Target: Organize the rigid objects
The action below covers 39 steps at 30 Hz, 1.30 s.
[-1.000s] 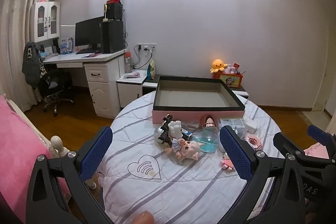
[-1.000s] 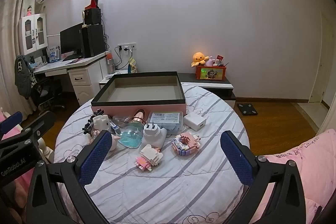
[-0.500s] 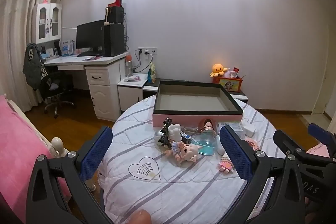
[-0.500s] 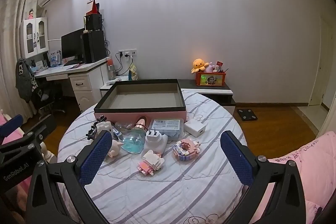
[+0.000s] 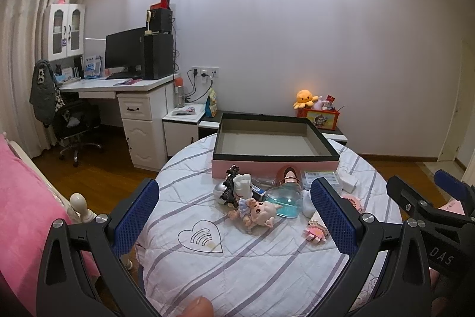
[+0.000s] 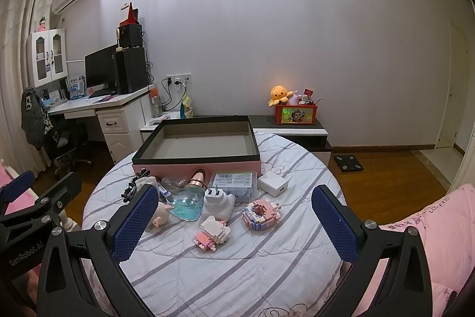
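Both my claws, left gripper [image 5: 236, 216] and right gripper [image 6: 234, 223], hang wide open and empty; I'd grab the block-built toy [image 6: 261, 212] gently across its sides, looks light but crumbly.

A black monitor [image 5: 123, 49] stands on the white desk [image 5: 118, 85]. An orange plush octopus [image 6: 278, 95] sits atop a red box [image 6: 295, 114] by the wall.

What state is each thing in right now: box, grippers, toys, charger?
Box: open, nothing in it.
Left gripper: open, holding nothing.
Right gripper: open, holding nothing.
Pig doll: lying on its side on the table.
Plug charger: on the table, prongs up.
Two block toys: on the table, outside the box.
Blue bottle: lying down in front of the box.
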Tool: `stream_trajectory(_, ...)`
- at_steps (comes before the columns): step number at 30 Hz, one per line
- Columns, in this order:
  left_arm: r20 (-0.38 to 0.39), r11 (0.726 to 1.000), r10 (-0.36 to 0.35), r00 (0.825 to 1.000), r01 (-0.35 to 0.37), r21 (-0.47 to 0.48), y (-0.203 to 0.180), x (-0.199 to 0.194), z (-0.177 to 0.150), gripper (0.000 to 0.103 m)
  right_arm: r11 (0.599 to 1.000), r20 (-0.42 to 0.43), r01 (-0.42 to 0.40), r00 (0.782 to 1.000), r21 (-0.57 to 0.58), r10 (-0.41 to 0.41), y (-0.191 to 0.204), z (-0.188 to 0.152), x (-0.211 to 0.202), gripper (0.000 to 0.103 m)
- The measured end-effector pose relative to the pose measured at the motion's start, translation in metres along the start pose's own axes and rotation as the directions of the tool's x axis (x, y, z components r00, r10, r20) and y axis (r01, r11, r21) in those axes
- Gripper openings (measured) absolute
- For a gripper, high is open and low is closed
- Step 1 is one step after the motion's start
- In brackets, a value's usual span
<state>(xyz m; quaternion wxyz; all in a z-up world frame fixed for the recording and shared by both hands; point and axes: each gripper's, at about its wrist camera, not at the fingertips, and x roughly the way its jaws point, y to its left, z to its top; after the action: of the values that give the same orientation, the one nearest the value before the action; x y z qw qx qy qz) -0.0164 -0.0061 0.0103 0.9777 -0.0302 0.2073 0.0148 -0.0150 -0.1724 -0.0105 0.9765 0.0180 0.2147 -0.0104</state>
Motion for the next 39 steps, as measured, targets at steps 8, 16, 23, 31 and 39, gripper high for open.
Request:
stream_trajectory(8,0.0,1.0,-0.001,1.0,0.001,-0.001,0.0,-0.0004,-0.0005,0.103,1.0,0.004,0.003,1.0,0.003,-0.003,-0.0008,0.0017,-0.0019,0.103)
stream_trajectory(16,0.0,1.0,-0.006,1.0,0.006,-0.001,-0.0005,-0.0003,-0.0002,0.103,1.0,0.008,0.003,1.0,0.006,-0.003,-0.0025,0.0052,-0.0029,0.103)
stream_trajectory(23,-0.009,1.0,-0.018,1.0,0.018,-0.011,0.0031,0.0007,0.0016,0.103,1.0,0.014,0.002,1.0,0.008,-0.003,-0.0027,0.0063,-0.005,0.103)
stream_trajectory(31,-0.013,1.0,-0.027,1.0,0.027,0.0,0.0037,0.0011,-0.0002,0.103,1.0,0.014,0.004,1.0,0.014,-0.004,-0.0054,0.0047,-0.0041,0.103)
stream_trajectory(39,-0.013,0.999,-0.035,0.999,0.036,0.005,0.0017,0.0008,-0.002,0.103,1.0,0.012,0.004,1.0,0.014,-0.004,-0.0056,0.0041,-0.0037,0.103)
